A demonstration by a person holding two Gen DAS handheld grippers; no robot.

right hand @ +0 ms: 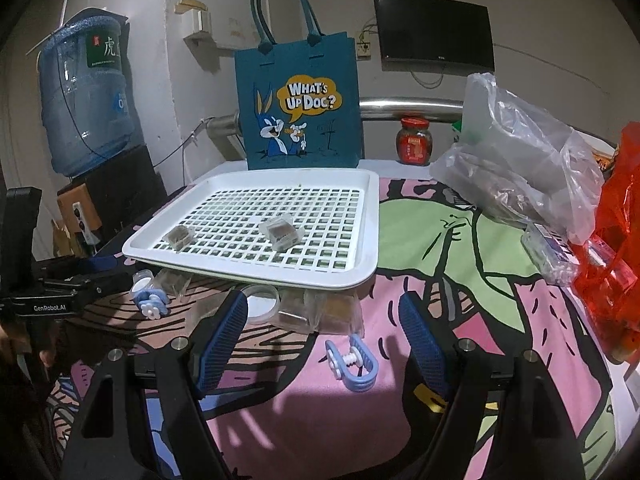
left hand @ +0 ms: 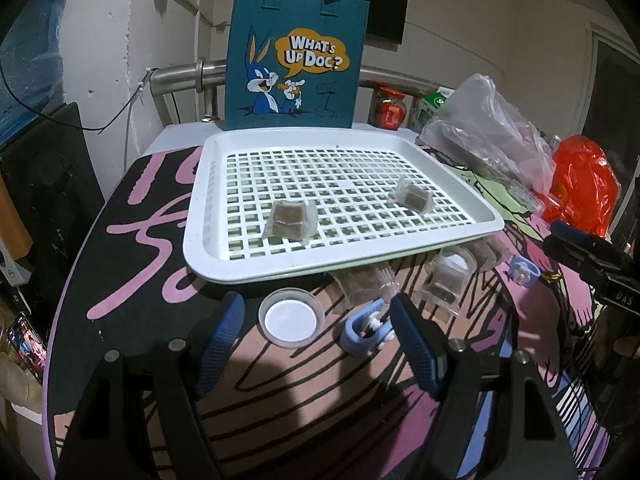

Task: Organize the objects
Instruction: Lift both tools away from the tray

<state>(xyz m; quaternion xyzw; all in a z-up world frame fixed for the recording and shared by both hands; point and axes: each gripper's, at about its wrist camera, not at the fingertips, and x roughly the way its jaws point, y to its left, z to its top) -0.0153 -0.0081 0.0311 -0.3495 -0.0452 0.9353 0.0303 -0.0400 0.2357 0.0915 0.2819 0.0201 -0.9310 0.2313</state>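
A white slotted tray (left hand: 200,248) (right hand: 360,216) lies on the printed table and holds two wrapped brown cubes (left hand: 289,218) (left hand: 412,194) (right hand: 280,232) (right hand: 180,236). In front of the tray lie a clear round lid (left hand: 291,317) (right hand: 261,300), more wrapped cubes (right hand: 320,312) (left hand: 444,284) and two blue flower clips (left hand: 366,330) (right hand: 354,362) (right hand: 151,304) (left hand: 522,270). My left gripper (left hand: 318,346) hangs open above the lid and one clip, holding nothing. My right gripper (right hand: 324,342) is open over the other clip, also with nothing between its fingers.
A teal cartoon tote bag (left hand: 294,60) (right hand: 298,108) stands behind the tray. Clear plastic bags (right hand: 520,160) and a red bag (right hand: 616,264) crowd the right side, with a red jar (right hand: 414,142) behind. A water bottle (right hand: 86,96) stands at the far left.
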